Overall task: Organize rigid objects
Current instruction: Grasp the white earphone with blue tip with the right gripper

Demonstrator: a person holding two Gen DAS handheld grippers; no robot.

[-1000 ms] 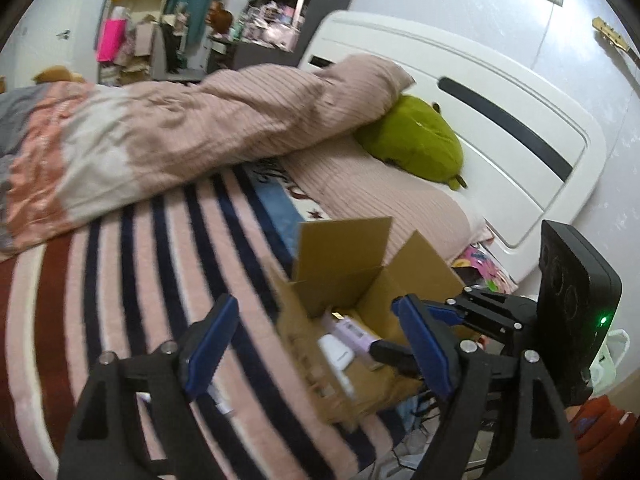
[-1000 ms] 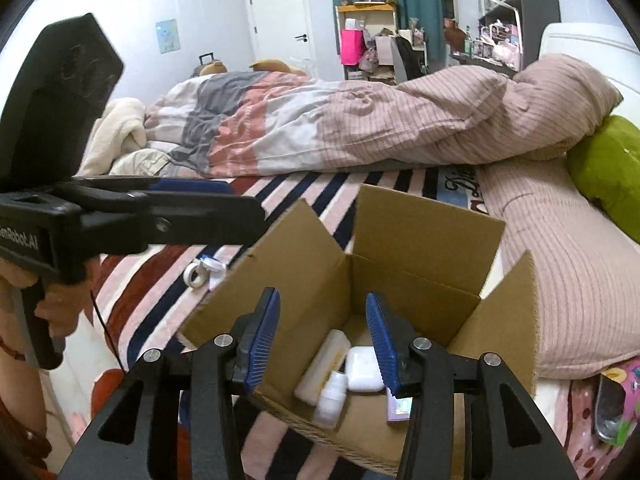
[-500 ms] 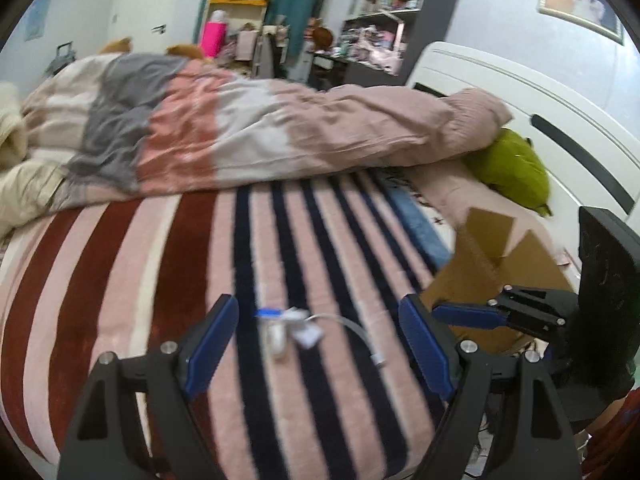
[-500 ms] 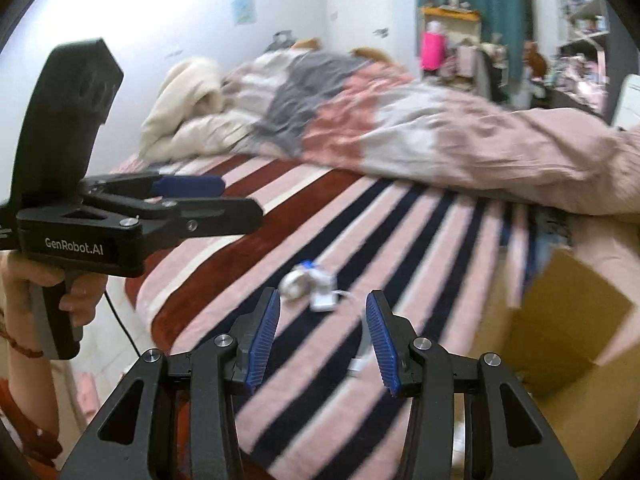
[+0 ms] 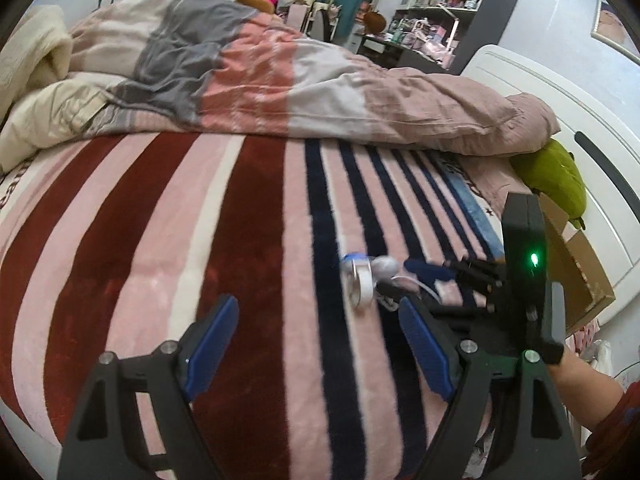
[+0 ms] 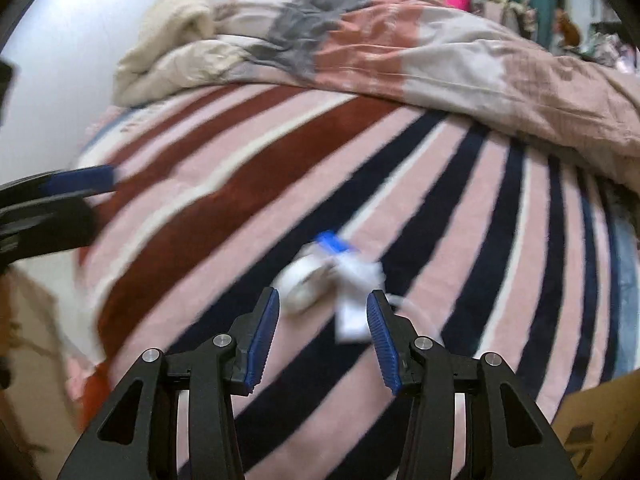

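A small pile lies on the striped blanket: a white tape roll (image 5: 362, 282) with a blue piece, a white charger block (image 6: 354, 300) and a thin white cable (image 5: 420, 286). In the right wrist view the roll (image 6: 298, 280) sits just ahead of my open, empty right gripper (image 6: 322, 322), blurred by motion. My left gripper (image 5: 318, 340) is open and empty, a little short and left of the pile. The right gripper's fingers (image 5: 430, 272) reach toward the pile from the right in the left wrist view.
An open cardboard box (image 5: 580, 276) stands at the bed's right edge, its corner also in the right wrist view (image 6: 600, 420). A rumpled pink and grey duvet (image 5: 280, 72) lies across the back. A green plush (image 5: 556, 180) rests by the white headboard.
Both grippers have swung left from the box to the pile on the blanket. The right gripper has closed in on the roll and charger. Both stay open.
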